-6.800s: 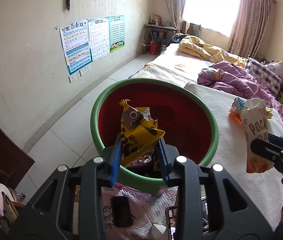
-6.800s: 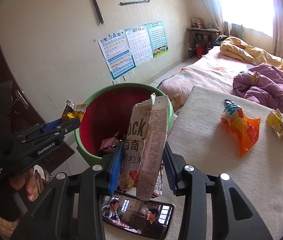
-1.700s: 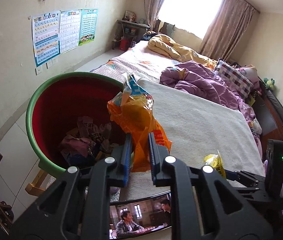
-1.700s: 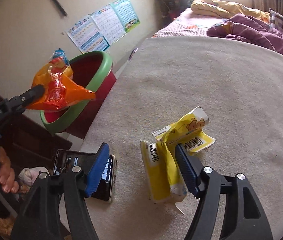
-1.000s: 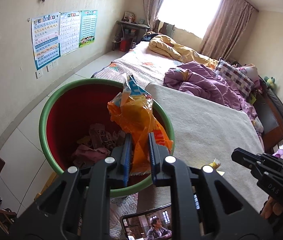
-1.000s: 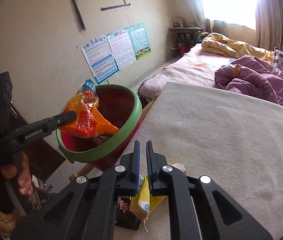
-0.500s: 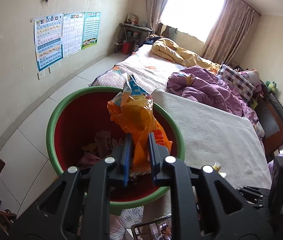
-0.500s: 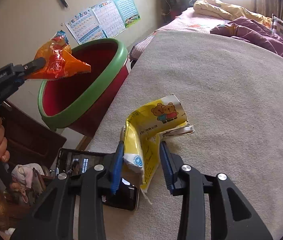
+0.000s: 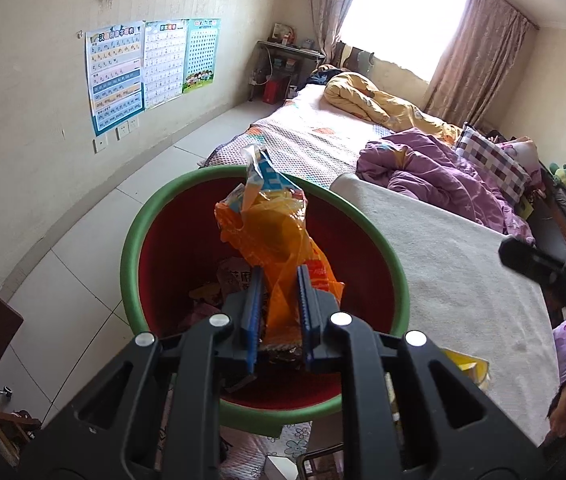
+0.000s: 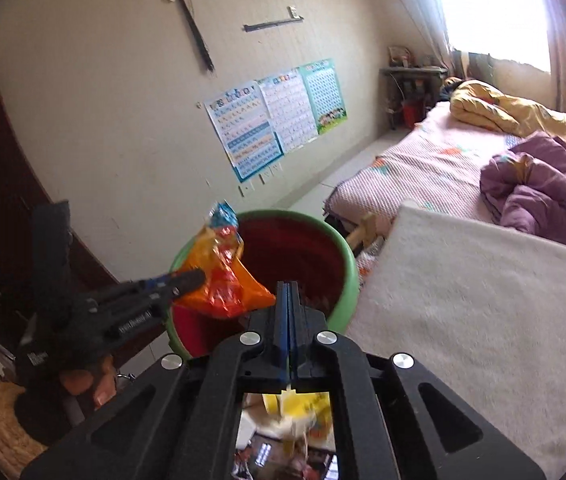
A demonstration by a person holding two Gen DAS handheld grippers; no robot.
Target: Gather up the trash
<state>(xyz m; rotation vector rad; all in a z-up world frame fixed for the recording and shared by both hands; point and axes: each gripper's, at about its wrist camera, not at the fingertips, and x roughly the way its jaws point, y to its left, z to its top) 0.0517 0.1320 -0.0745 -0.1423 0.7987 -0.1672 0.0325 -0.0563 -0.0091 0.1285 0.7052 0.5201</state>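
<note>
My left gripper [image 9: 279,300] is shut on an orange snack bag [image 9: 279,236] and holds it over the red basin with a green rim [image 9: 155,216], which has several wrappers in it. The right wrist view shows the same bag [image 10: 223,280] in the left gripper [image 10: 187,280] above the basin [image 10: 347,264]. My right gripper [image 10: 288,292] is shut, its blue pads pressed together, and a yellow wrapper [image 10: 295,404] hangs below them by its top edge. That wrapper shows in the left wrist view [image 9: 467,366] by the basin.
A cream blanket [image 9: 455,264] covers the surface right of the basin. A phone playing video [image 10: 287,456] lies below my right gripper. A bed with purple [image 9: 435,168] and yellow quilts lies beyond. Posters [image 9: 147,68] hang on the left wall.
My right gripper has closed tight on the yellow wrapper and lifted it off the blanket toward the basin. My left gripper still holds the orange bag over the basin, a little further in.
</note>
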